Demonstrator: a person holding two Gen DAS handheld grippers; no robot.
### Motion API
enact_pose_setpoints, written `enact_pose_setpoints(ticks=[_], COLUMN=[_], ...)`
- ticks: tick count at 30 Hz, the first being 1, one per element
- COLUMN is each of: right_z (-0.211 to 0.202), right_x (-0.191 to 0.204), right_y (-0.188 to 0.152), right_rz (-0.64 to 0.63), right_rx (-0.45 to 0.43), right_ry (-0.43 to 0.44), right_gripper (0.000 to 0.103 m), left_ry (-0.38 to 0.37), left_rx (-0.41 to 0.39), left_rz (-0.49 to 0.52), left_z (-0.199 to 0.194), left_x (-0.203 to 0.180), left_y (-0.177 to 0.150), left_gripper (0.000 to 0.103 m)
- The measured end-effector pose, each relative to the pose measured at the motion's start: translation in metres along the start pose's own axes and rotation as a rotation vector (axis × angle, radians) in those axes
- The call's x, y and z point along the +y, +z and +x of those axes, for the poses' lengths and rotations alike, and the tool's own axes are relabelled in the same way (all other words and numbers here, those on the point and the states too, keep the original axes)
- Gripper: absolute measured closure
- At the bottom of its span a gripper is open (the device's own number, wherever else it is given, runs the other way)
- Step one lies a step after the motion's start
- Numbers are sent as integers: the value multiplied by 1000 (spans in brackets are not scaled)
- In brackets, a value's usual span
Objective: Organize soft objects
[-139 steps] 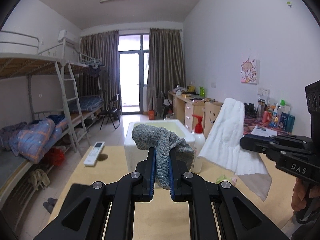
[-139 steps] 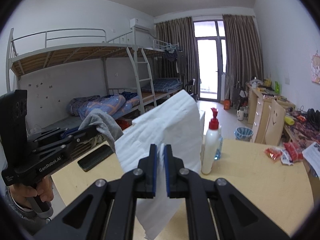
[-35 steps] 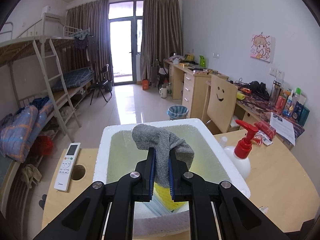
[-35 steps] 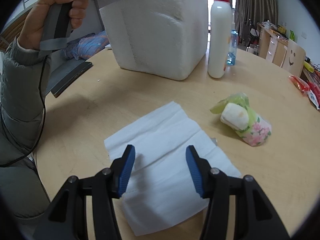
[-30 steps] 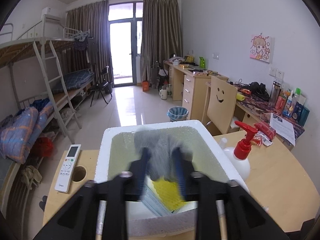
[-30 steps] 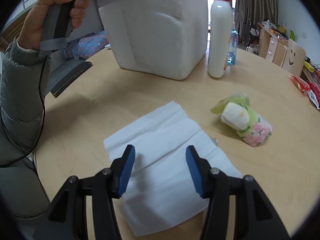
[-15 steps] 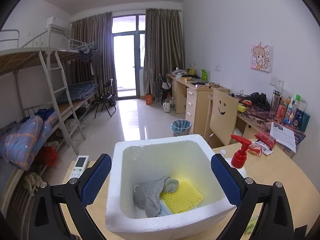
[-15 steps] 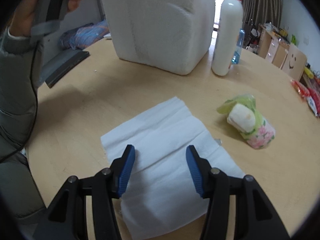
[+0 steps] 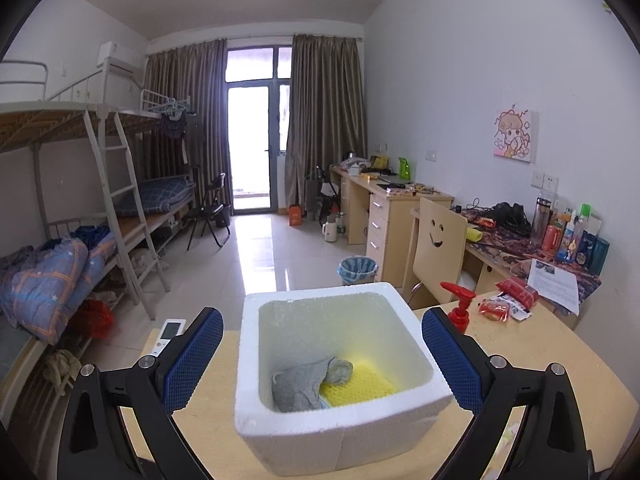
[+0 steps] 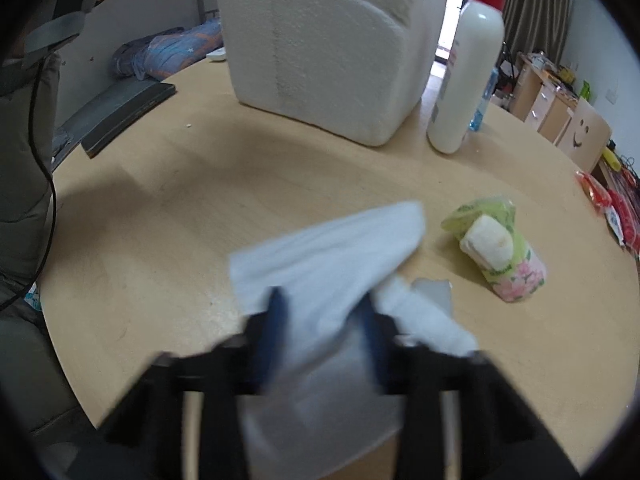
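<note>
cloth point(image 10: 332, 256) is bunching as right gripper point(image 10: 320, 320) jaws close on it, so pinch full fold b4 lifting; left gripper point(image 9: 322, 364) gapes empty over foam box point(image 9: 340, 432).

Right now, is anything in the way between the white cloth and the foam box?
Nothing visible is. The white cloth bunches between the right gripper's closing jaws, and only bare table lies before the foam box. The tissue pack sits aside.
</note>
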State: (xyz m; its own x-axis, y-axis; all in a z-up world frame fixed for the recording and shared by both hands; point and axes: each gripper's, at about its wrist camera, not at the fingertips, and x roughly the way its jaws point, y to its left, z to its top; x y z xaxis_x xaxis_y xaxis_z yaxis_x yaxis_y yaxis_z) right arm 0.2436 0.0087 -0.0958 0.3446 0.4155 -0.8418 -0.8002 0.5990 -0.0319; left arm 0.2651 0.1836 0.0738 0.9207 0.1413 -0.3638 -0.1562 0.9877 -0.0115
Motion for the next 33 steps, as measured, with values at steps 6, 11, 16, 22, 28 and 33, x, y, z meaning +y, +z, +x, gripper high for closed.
enact_pose_setpoints(ticks=[6, 11, 16, 22, 28, 33], right_z=[-3, -21, -48, -76, -100, -124], right_x=[1, -5, -9, -15, -16, -19], right_y=[-5, -5, -4, 0, 11, 22], right_rz=[-1, 37, 60, 78, 84, 78], right_rx=[-26, -92, -175, -264, -358, -432], right_ry=[29, 42, 56, 61, 70, 72], right_gripper=[96, 96, 96, 96, 96, 96], left_ry=[-1, 11, 28, 53, 64, 67], left_rx=[-28, -55, -74, -99, -120, -110], left_rz=[0, -2, 12, -4, -8, -9], left_z=[-32, -62, -86, -113, -133, -140], left_x=[-1, -2, -8, -11, -20, -29], left_y=[-7, -11, -15, -29, -55, -78], left_gripper=[3, 3, 3, 1, 0, 0])
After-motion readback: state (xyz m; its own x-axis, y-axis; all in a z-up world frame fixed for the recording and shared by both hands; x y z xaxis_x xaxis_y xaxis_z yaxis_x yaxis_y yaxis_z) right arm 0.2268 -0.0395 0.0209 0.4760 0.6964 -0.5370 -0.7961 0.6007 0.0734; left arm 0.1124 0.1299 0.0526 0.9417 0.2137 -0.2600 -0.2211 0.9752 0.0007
